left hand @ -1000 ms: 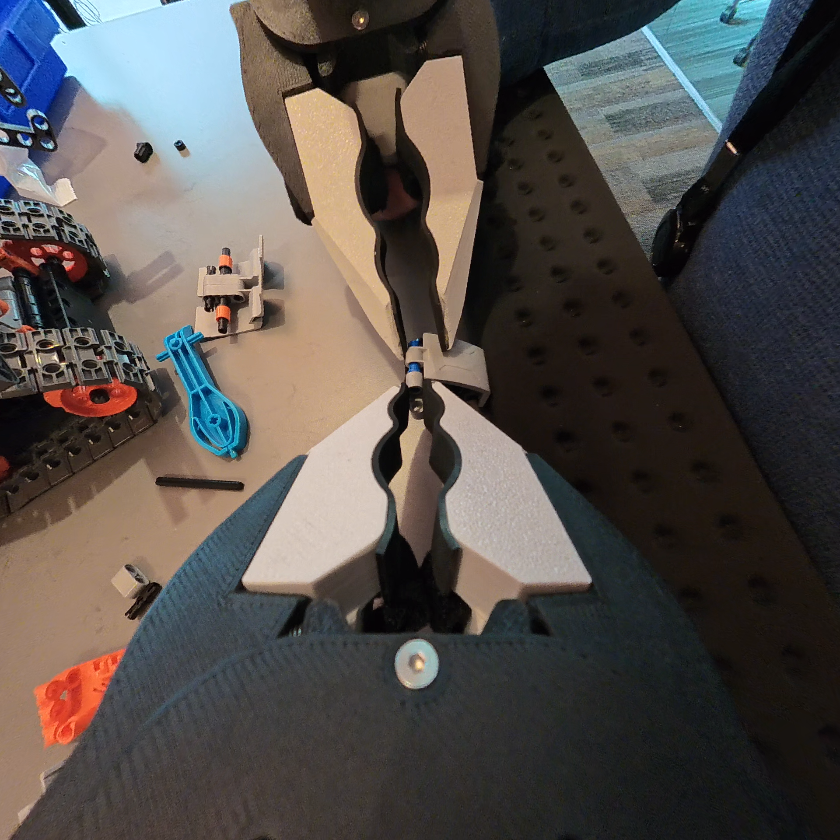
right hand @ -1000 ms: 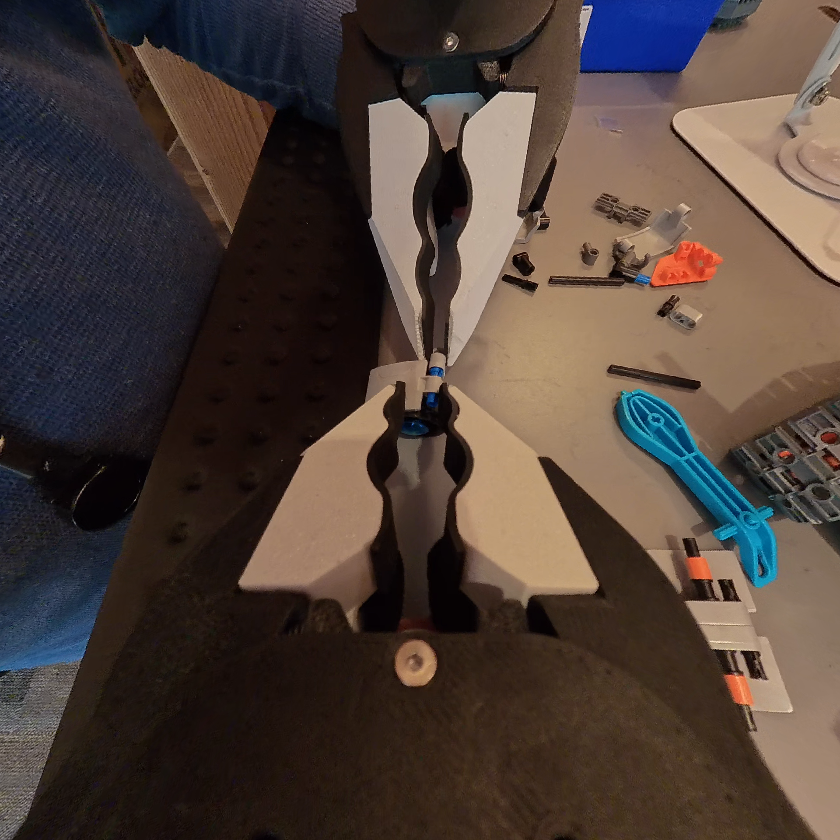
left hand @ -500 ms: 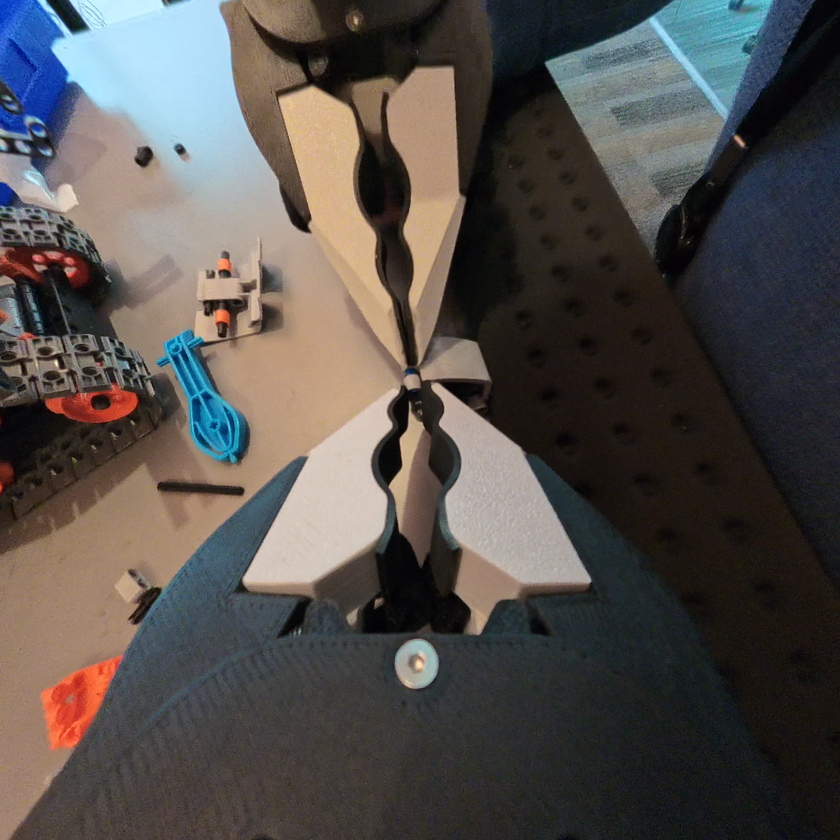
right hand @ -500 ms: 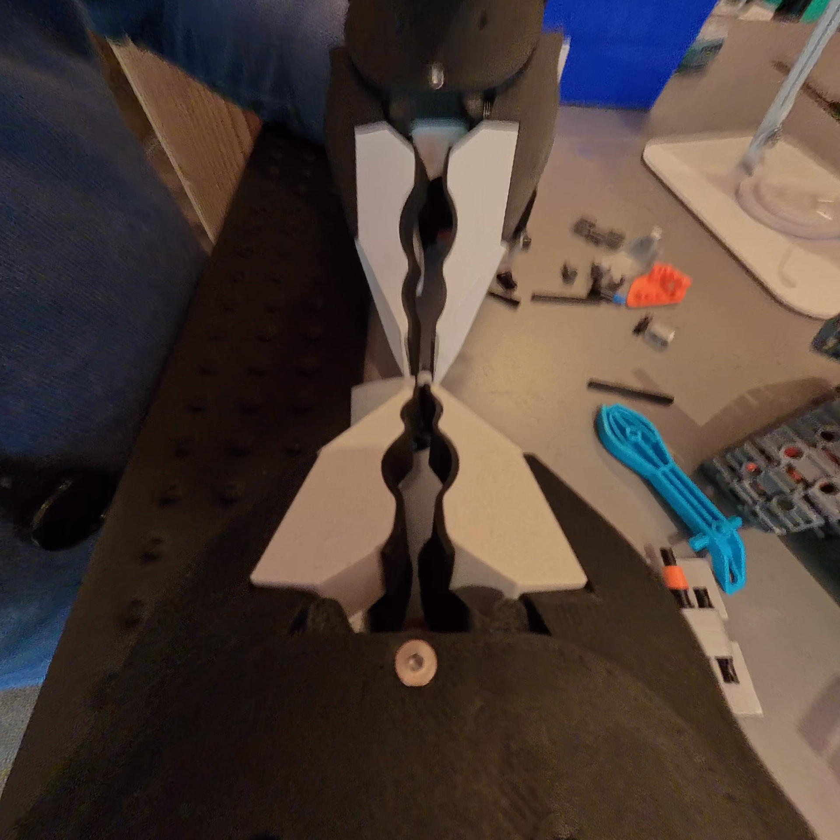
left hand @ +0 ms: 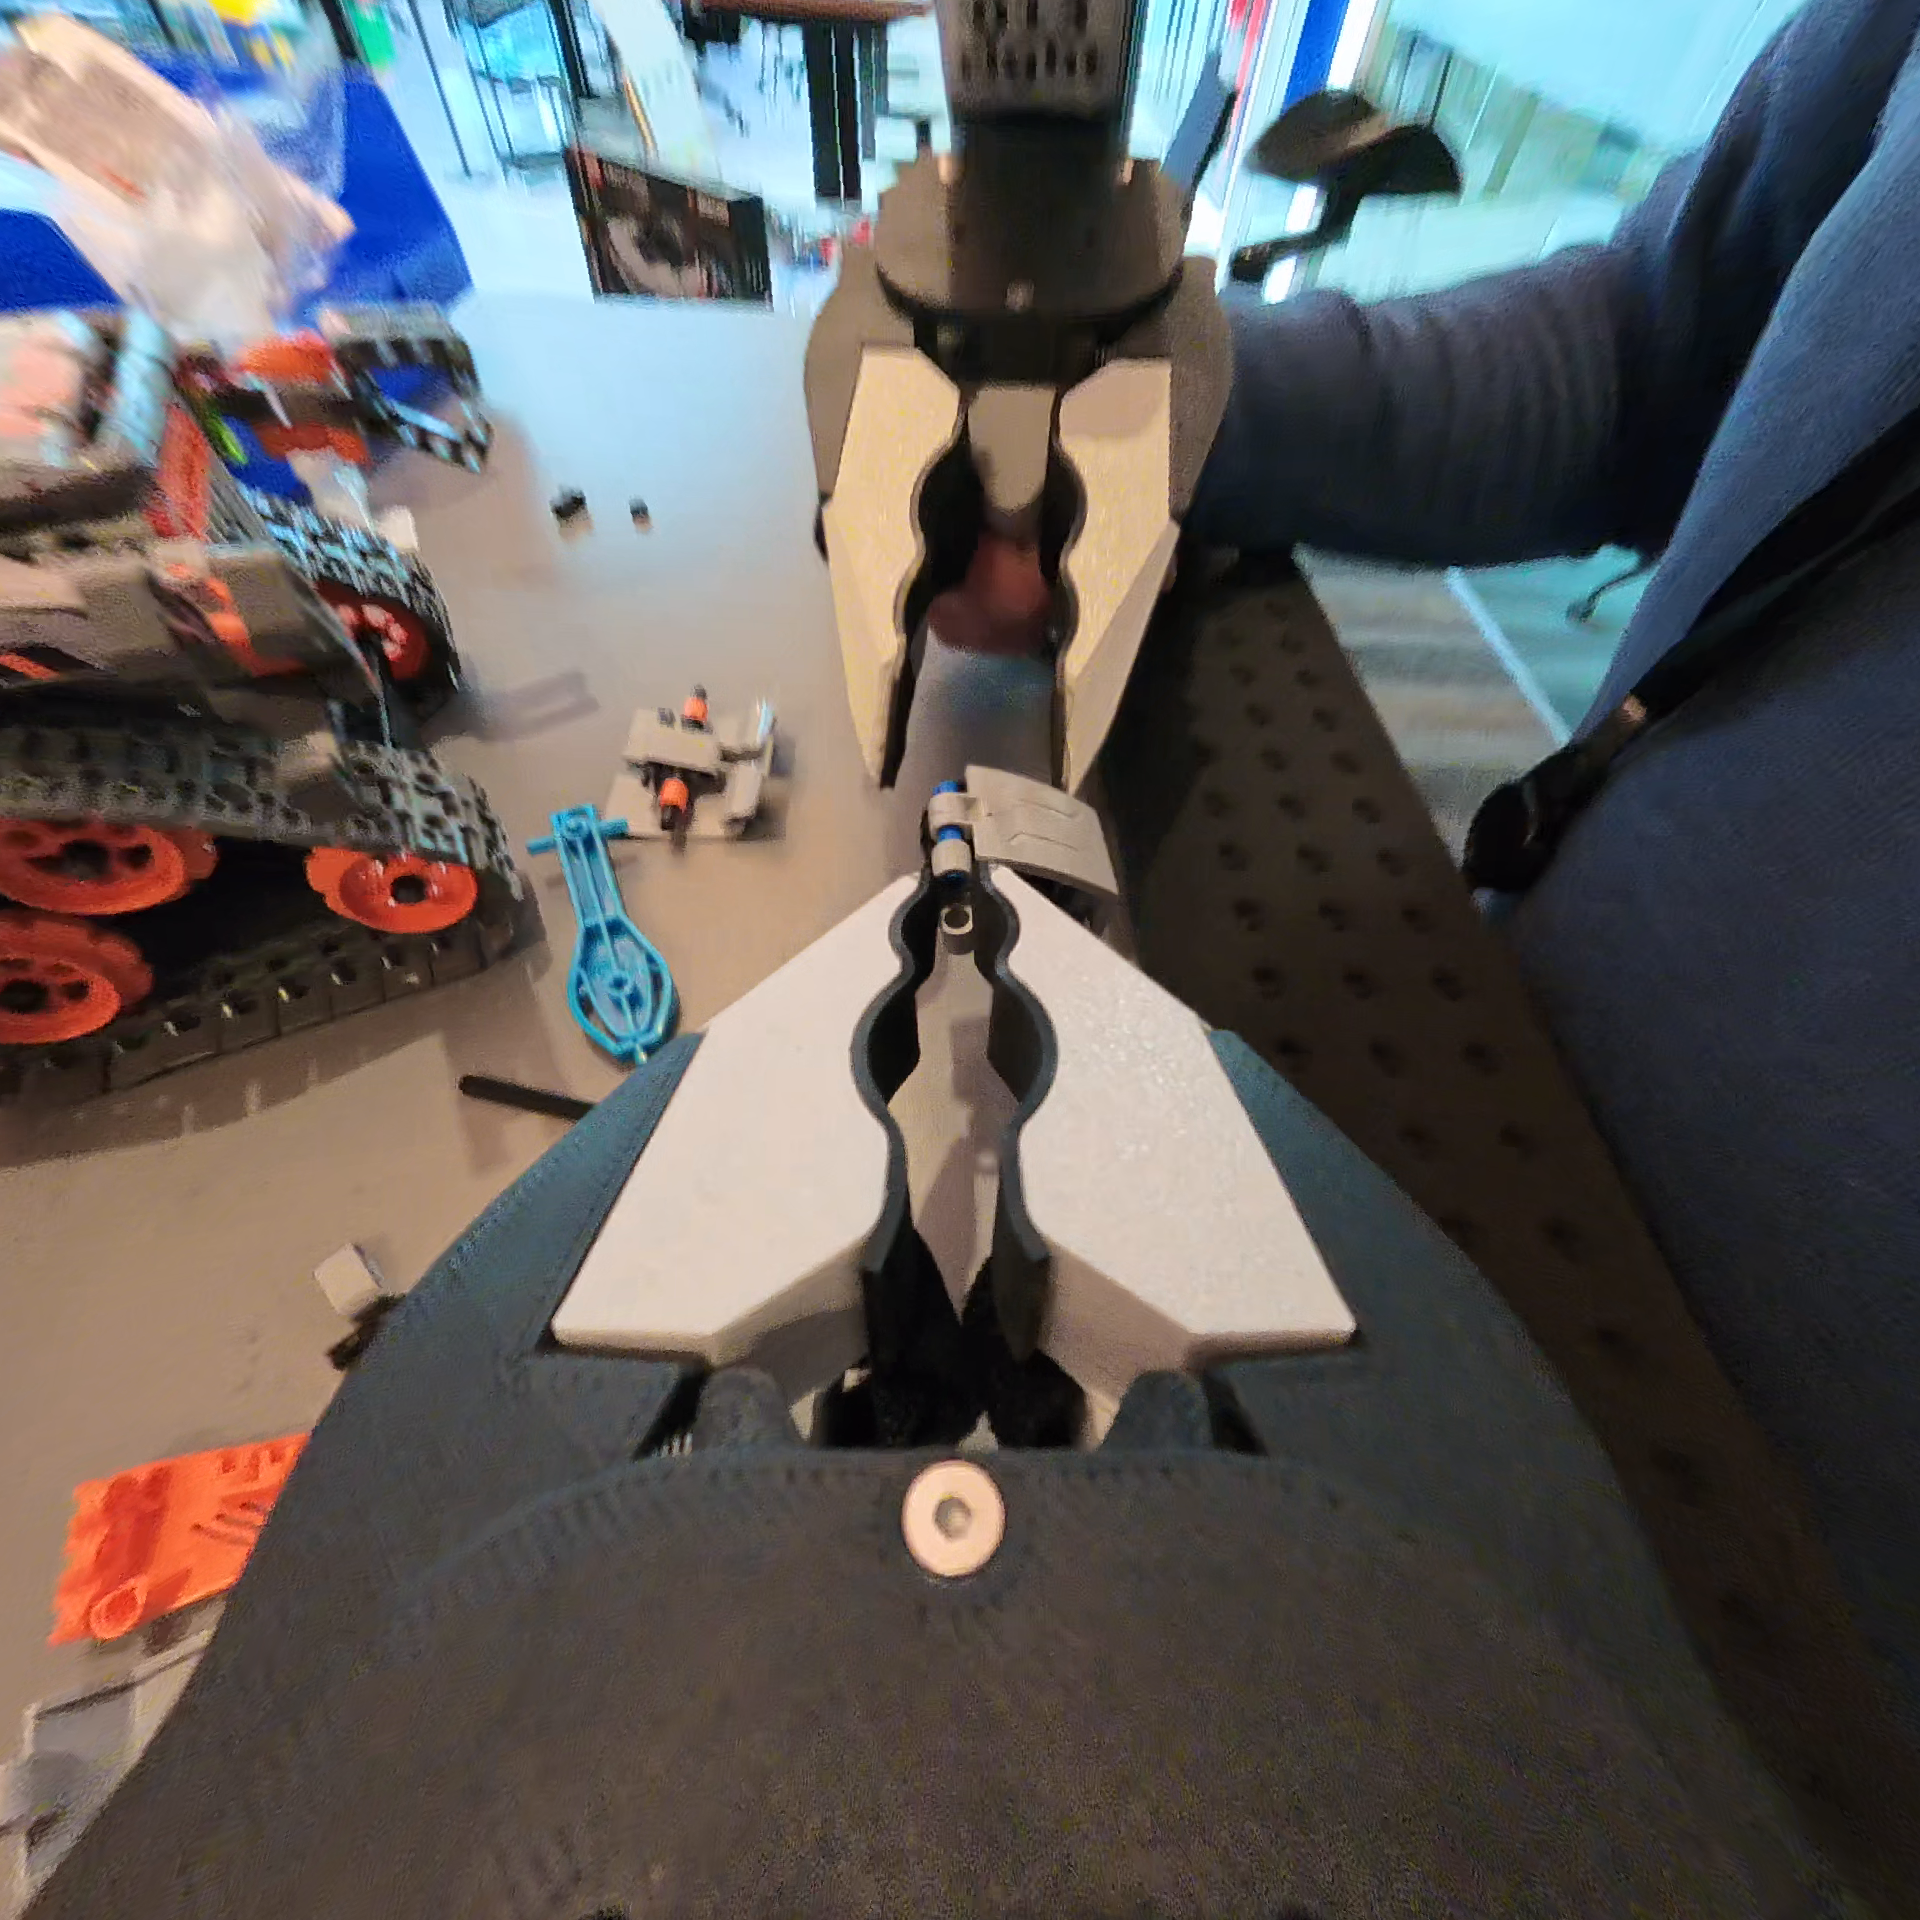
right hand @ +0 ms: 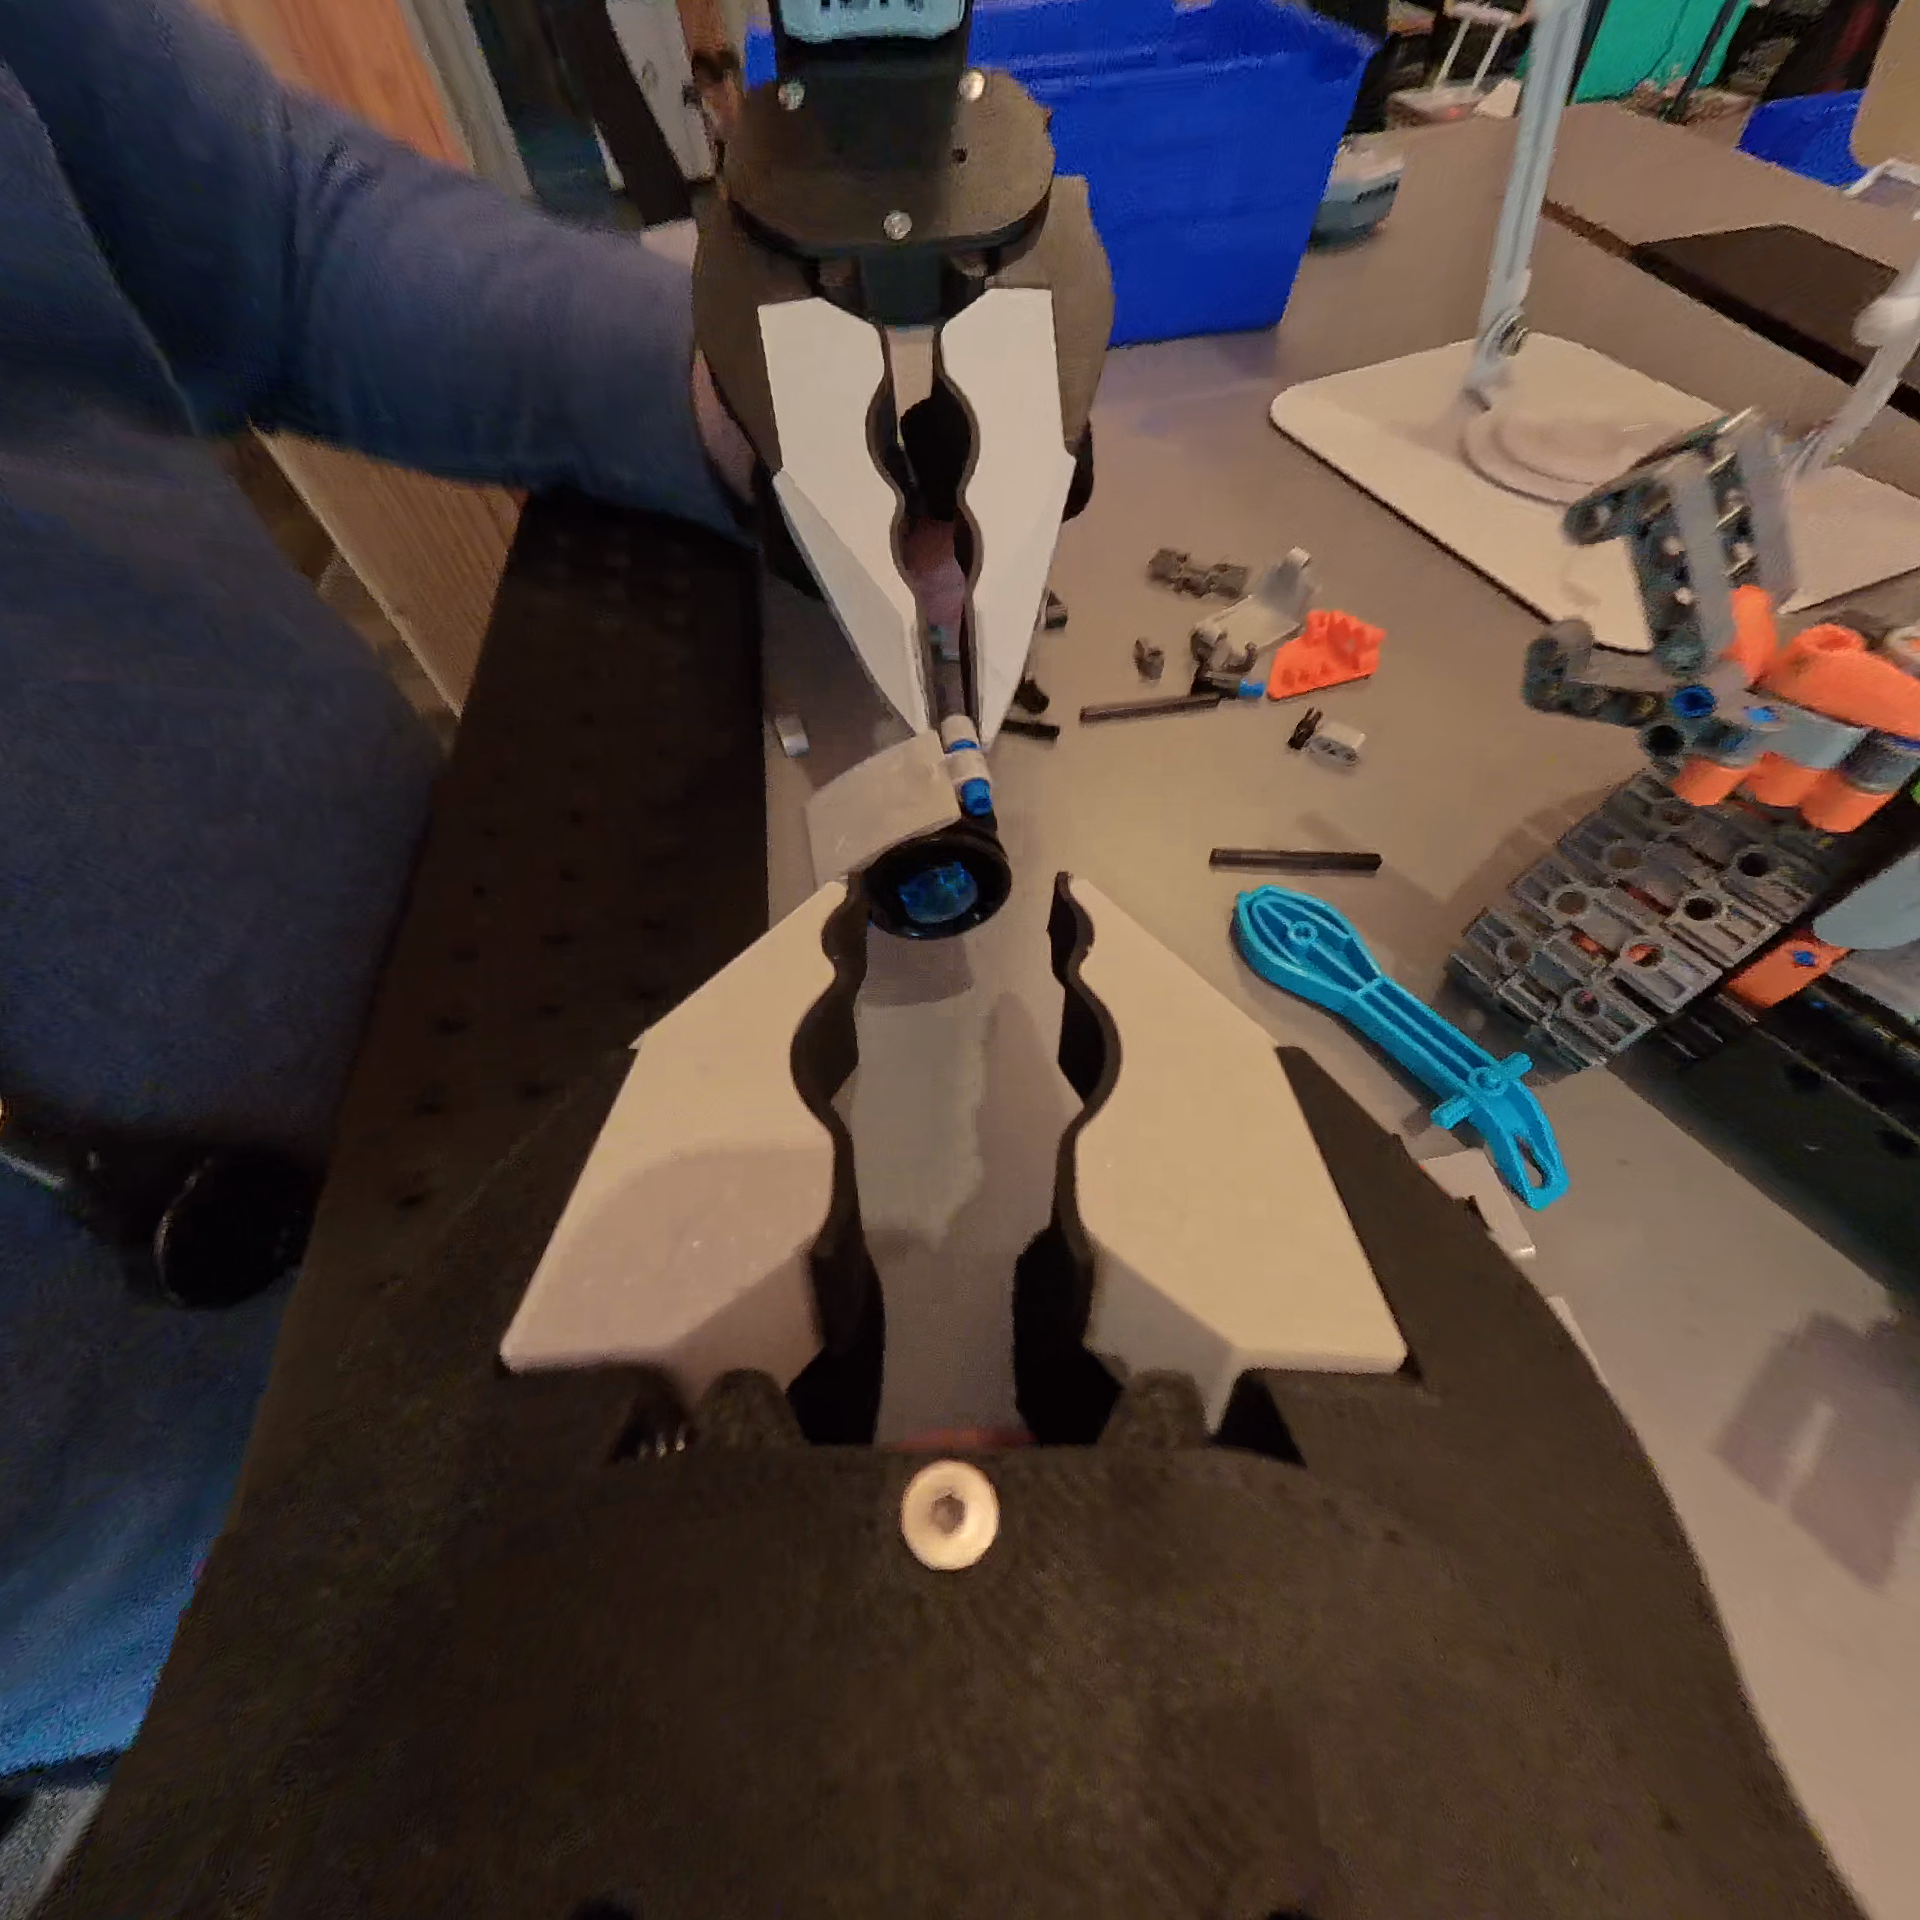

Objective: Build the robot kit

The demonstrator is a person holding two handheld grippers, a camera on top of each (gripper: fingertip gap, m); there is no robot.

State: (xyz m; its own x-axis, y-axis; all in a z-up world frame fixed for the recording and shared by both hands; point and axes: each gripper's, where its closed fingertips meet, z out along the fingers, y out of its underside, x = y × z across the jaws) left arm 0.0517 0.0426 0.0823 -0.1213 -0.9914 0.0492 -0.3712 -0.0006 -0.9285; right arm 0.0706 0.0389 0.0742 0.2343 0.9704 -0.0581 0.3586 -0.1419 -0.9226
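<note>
My left gripper (left hand: 951, 899) is shut on a small brick assembly: a grey and blue connector (left hand: 945, 831) joined to a grey curved panel (left hand: 1039, 831). In the right wrist view the left gripper (right hand: 951, 727) holds this panel (right hand: 883, 800) above the table edge, with a black round part with a blue centre (right hand: 935, 883) hanging at its near end. My right gripper (right hand: 951, 904) is open and empty, its tips just short of the round part. It faces the left gripper in the left wrist view (left hand: 982, 774).
A tracked model with orange wheels (left hand: 208, 831) (right hand: 1714, 831) stands on the grey table. A blue lever tool (left hand: 613, 956) (right hand: 1392, 1029), a black axle (right hand: 1294, 860), an orange part (right hand: 1325, 655) and small loose parts lie around. A black perforated strip (right hand: 582, 831) lines the table edge. The black axle (right hand: 1294, 860) is about 11 cm from my right fingertips. Seen from the left wrist view (left hand: 553, 1104) as well.
My right gripper has opened, let go of the assembly and drawn back a little. The left gripper keeps its hold. Both views have tilted upward.
</note>
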